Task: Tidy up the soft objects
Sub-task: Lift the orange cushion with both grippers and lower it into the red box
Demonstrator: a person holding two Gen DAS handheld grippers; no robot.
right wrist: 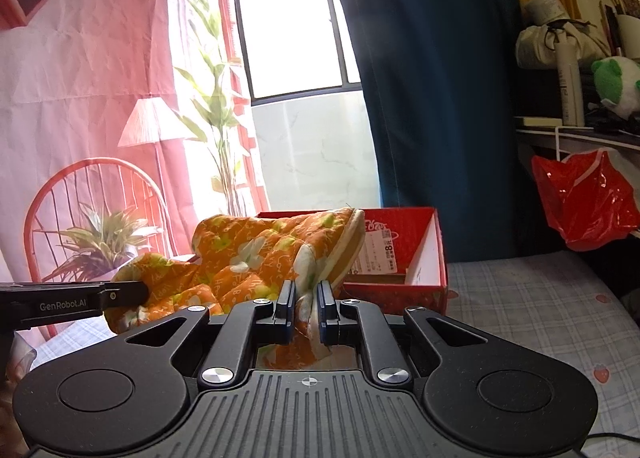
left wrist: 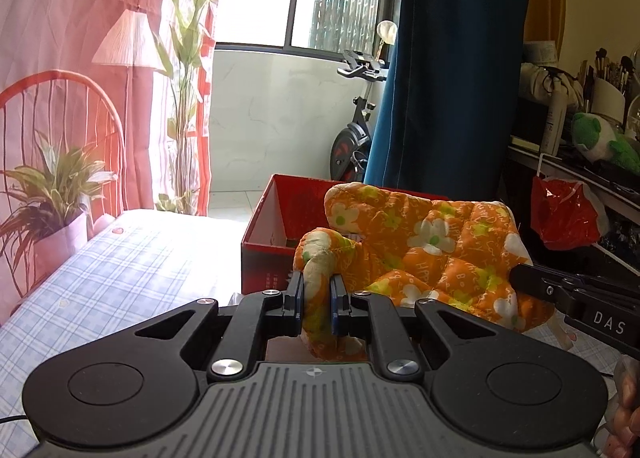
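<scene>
Left gripper point(left wrist: 318, 300) and right gripper point(right wrist: 306, 310) each clamp an orange floral quilted pad point(left wrist: 436, 250) before a red box point(right wrist: 416, 254).

An orange quilted mitt point(left wrist: 432, 250) printed with white and yellow-green flowers hangs off the bed, stretched between two grips. Its padded thumb point(left wrist: 320, 246) bunches up at one end, while the cream-edged cuff point(right wrist: 352, 242) droops at the other, and the fabric sags and creases in the middle. Just behind it stands an open red box point(right wrist: 424, 258) on the checked bedsheet, its pale inside wall bearing a printed label.
</scene>
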